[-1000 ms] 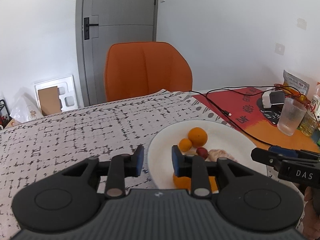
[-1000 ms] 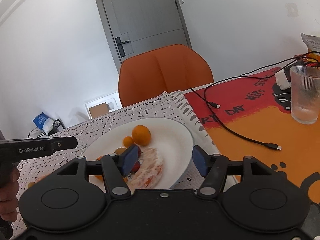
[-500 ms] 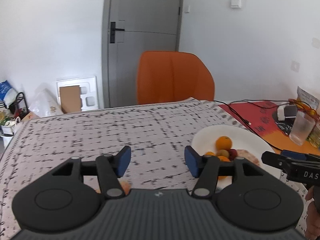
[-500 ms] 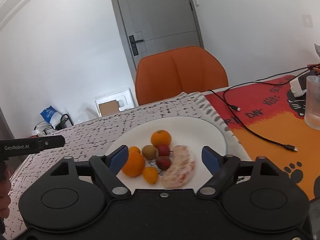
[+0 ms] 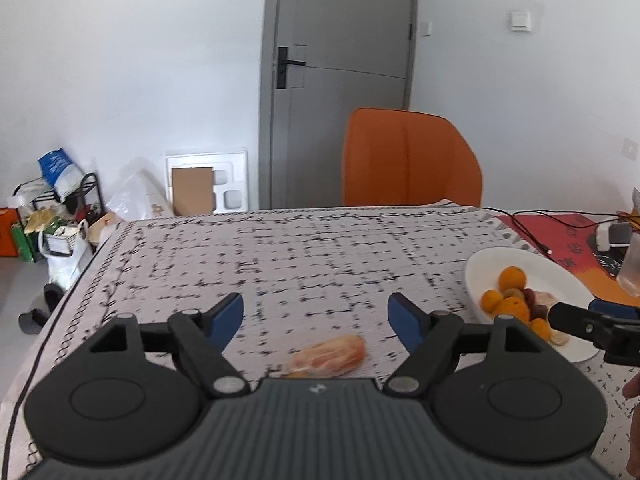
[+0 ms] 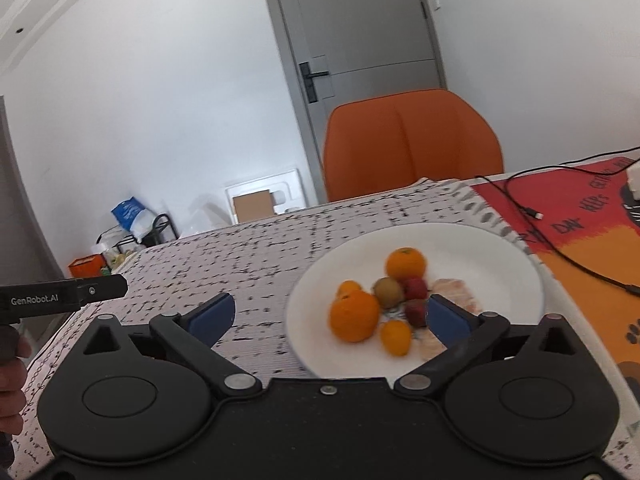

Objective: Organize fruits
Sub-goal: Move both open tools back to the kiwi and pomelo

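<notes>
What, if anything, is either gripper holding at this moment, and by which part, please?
Nothing is held. The left gripper is opening above a peeled fruit piece on the tablecloth; the right gripper is opening, empty.

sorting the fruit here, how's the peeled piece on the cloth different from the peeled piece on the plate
The peeled piece on the cloth lies alone on the patterned cloth, between the left gripper's opening jaws, touching neither. The peeled piece on the plate sits on the white plate beside other fruit, partly hidden behind a right gripper finger. Both look like pale orange-pink peeled citrus, blurred.
</notes>
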Demonstrator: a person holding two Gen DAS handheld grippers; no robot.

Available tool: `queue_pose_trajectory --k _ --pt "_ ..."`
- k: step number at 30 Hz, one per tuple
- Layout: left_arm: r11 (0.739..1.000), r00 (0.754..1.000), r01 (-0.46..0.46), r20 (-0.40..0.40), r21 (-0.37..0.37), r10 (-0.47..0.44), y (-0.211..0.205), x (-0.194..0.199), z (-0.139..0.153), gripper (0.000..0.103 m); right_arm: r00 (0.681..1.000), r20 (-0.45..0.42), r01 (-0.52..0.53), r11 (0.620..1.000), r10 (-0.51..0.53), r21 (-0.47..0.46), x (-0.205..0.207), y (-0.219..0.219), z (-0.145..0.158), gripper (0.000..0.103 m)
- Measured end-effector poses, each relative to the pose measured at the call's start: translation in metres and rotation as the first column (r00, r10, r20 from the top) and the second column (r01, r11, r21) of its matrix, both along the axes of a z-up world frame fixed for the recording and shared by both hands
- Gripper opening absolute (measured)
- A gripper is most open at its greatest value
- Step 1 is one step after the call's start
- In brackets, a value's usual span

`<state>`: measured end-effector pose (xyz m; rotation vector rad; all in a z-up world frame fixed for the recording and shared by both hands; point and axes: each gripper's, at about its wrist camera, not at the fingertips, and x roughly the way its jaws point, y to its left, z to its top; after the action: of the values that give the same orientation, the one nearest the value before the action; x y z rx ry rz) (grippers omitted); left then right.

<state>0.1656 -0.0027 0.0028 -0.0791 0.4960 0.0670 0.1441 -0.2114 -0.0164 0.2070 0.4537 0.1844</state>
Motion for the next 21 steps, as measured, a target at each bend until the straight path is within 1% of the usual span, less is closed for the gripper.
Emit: queue_pose_trajectory --k 5,11,15,21 --pt "1.000 1.000 -0.018 -0.012 -0.015 0.018 0.014 -0.005 -0.007 0.078 1.000 -0.017 -0.009 1.000 0.009 -0.004 0.002 0.012 -0.002 0.103" --pt "1.000 0.999 -0.014 -0.031 -0.027 0.013 0.022 -0.010 -0.018 0.078 0.999 -0.031 -0.030 0.999 0.029 -0.018 0.005 0.025 -0.006 0.103" --pt "0.999 0.999 -0.012 -0.049 -0.046 0.010 0.027 -0.009 -0.027 0.078 0.997 -0.043 -0.061 0.998 0.059 -0.034 0.009 0.036 -0.010 0.103" --pt "0.997 0.997 -0.019 -0.076 -0.072 0.013 0.032 -0.007 -0.042 0.078 0.993 -0.033 -0.113 0.992 0.112 -0.052 0.010 0.049 -0.010 0.103"
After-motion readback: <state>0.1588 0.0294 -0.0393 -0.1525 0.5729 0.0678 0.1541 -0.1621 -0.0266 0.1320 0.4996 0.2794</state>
